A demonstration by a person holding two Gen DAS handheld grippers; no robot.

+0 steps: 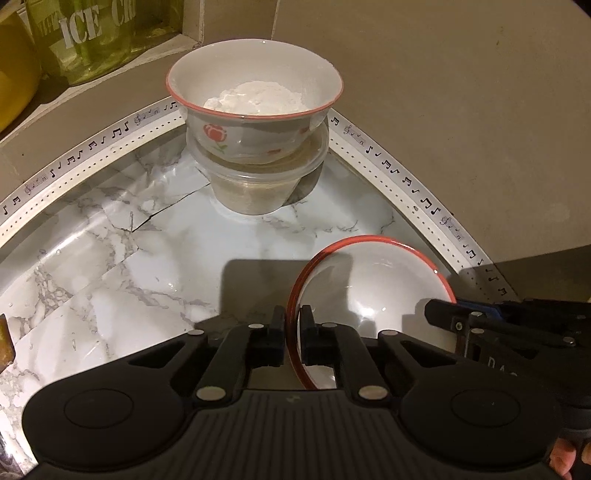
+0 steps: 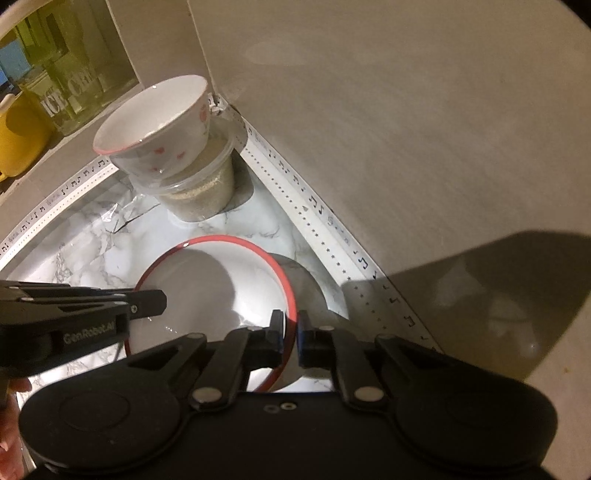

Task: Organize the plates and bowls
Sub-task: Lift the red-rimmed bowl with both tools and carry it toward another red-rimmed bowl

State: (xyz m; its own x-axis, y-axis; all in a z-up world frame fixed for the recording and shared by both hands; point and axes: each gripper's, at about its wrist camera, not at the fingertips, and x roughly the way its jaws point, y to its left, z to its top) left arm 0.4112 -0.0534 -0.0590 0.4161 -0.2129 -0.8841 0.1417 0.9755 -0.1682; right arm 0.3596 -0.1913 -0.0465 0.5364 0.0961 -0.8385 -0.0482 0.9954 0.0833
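Note:
A white bowl with a red rim (image 1: pixel 373 291) (image 2: pixel 207 284) sits empty on the marble-patterned counter (image 1: pixel 110 288). My left gripper (image 1: pixel 292 325) is shut on its left rim, one finger inside and one outside. My right gripper (image 2: pixel 291 328) is shut on the opposite rim; its black fingers (image 1: pixel 443 315) show at the bowl's right edge in the left wrist view. In the corner stands a flowered bowl (image 1: pixel 255 103) (image 2: pixel 159 133) with white powder in it, resting on a clear plastic tub (image 1: pixel 258 181) (image 2: pixel 199 192).
Beige walls (image 1: pixel 461 92) close the corner, edged with a white strip printed with music notes (image 1: pixel 406 173). A recessed shelf at upper left holds a green "ICE CREAM" glass jar (image 1: pixel 92 33) and a yellow container (image 2: pixel 18 136). A fingertip (image 1: pixel 565 458) shows at the lower right.

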